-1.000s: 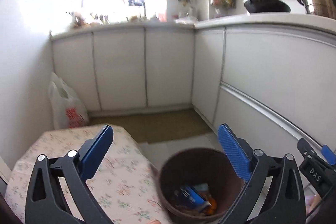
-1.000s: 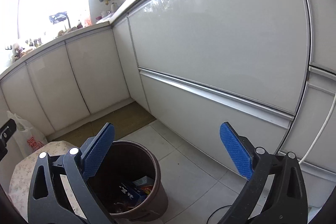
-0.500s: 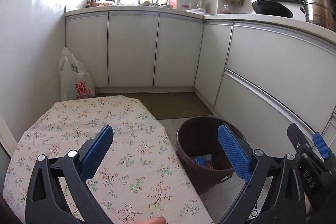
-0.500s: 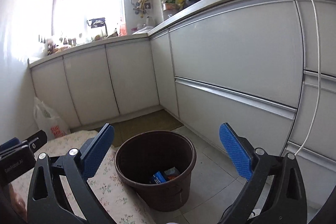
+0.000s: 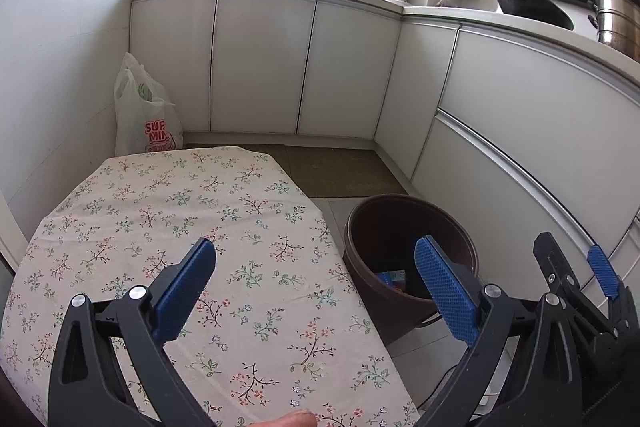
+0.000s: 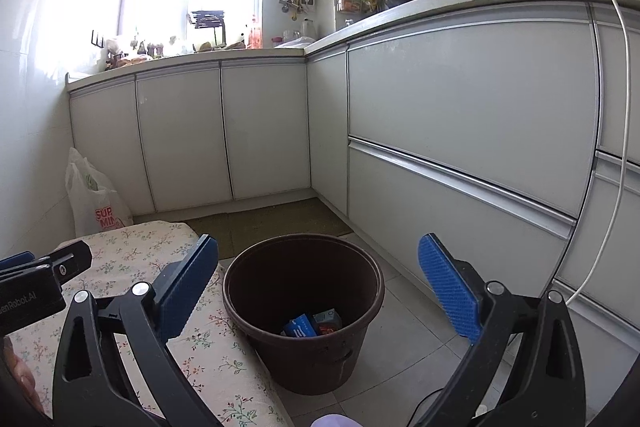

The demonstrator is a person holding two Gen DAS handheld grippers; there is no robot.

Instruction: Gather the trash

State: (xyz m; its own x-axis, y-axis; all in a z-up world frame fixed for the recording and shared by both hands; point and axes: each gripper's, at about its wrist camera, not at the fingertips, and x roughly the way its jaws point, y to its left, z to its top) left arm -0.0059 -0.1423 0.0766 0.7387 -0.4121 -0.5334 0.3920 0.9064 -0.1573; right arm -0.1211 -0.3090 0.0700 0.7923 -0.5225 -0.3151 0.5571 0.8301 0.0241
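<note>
A brown trash bin point(image 6: 304, 311) stands on the tiled floor beside a table with a floral cloth point(image 5: 192, 227). The bin also shows in the left wrist view point(image 5: 404, 255). Blue and orange packets of trash point(image 6: 312, 323) lie at its bottom. My left gripper point(image 5: 316, 287) is open and empty above the table's right edge. My right gripper point(image 6: 320, 287) is open and empty, held back from and above the bin. No loose trash shows on the cloth.
White cabinets point(image 6: 460, 163) run along the back and right. A white plastic bag point(image 5: 144, 119) leans in the far left corner. A brown mat point(image 5: 340, 171) lies on the floor. A white cable point(image 6: 616, 147) hangs down at right.
Both grippers have pulled back and risen from over the bin. The table top and the whole bin have come into view. Both stay open and empty.
</note>
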